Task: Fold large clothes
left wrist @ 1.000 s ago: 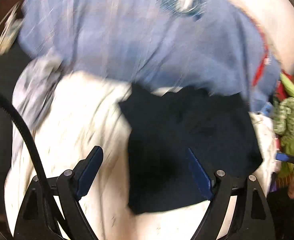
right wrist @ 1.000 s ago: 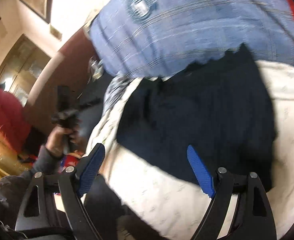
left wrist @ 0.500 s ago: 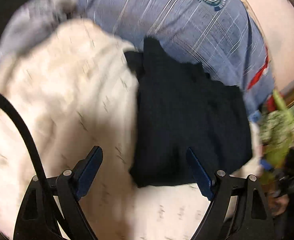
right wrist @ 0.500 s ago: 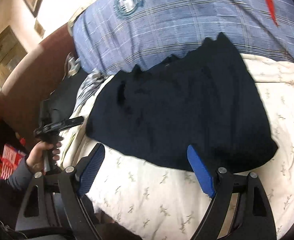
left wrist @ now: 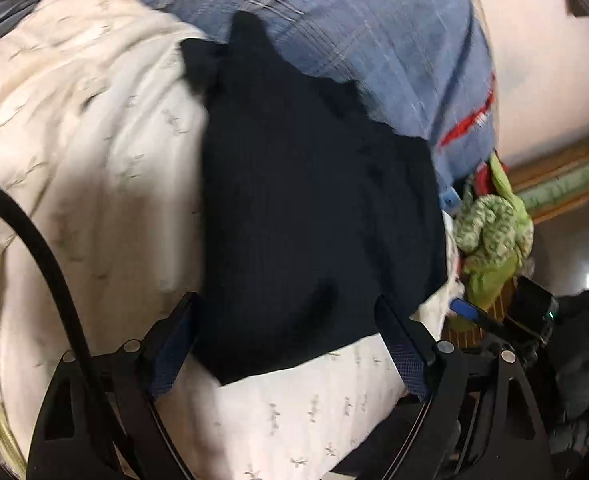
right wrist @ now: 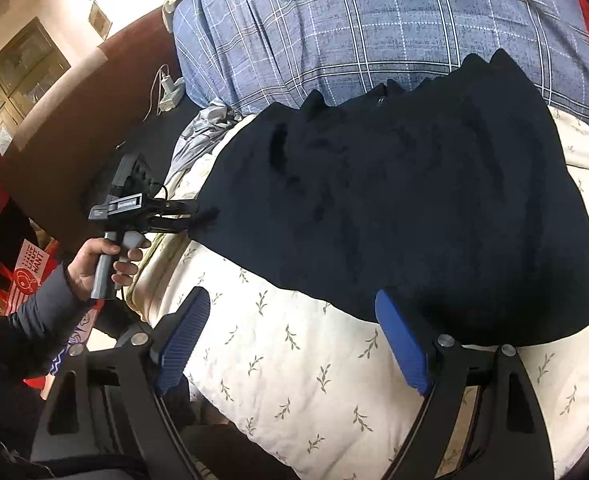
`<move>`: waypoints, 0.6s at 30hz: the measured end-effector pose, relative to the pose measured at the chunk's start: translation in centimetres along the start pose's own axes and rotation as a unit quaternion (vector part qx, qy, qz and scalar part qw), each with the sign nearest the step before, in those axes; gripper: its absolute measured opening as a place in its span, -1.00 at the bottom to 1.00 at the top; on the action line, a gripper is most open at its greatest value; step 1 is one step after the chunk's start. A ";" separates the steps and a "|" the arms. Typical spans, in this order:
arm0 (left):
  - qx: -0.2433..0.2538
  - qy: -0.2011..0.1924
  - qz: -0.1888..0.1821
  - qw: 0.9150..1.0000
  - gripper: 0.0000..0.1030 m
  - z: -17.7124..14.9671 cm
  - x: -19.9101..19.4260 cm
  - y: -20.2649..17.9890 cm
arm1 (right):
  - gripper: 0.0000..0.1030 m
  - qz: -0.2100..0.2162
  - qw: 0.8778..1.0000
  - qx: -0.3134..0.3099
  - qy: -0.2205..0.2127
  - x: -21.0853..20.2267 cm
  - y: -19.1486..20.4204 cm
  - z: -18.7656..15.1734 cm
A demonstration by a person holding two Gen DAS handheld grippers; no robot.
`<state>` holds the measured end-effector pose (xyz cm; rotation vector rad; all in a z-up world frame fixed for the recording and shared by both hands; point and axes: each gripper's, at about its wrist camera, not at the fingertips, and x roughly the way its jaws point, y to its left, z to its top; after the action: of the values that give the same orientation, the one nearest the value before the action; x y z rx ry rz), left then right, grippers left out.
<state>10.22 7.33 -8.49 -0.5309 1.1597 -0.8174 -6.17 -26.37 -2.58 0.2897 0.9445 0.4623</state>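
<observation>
Nearest, both claws spread wide and empty: left claw (left wrist: 284, 344) over the near corner of the dark garment (right wrist: 406, 208), right claw (right wrist: 290, 340) over the leaf-print quilt (right wrist: 294, 364) by its hem. Garment spread flat on the quilt, folds lost in blackness. Beyond, plaid bedding (right wrist: 374, 40), cropped at top.
</observation>
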 end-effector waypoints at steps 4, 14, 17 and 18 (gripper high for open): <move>0.007 0.009 -0.020 1.000 0.70 -0.1 0.7 -1.1 | 0.66 -0.009 1.000 -0.011 0.012 0.7 1.1 2.5; -0.013 -0.031 -0.043 0.999 0.67 -1.1 1.1 0.6 | 0.66 -0.117 0.986 -0.019 0.117 7.8 9.7 15.6; -0.004 -0.056 -0.028 0.998 0.66 -1.8 0.8 -0.1 | 0.66 -0.157 0.974 -0.026 0.161 12.2 12.3 17.8; 0.005 -0.069 -0.022 0.997 0.66 -2.1 0.6 -0.5 | 0.66 -0.174 0.969 -0.032 0.172 13.9 13.3 18.5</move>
<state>8.18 6.63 -9.23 -0.5967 1.0200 -0.8110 12.73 -8.61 3.72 -0.0217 1.2881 0.2194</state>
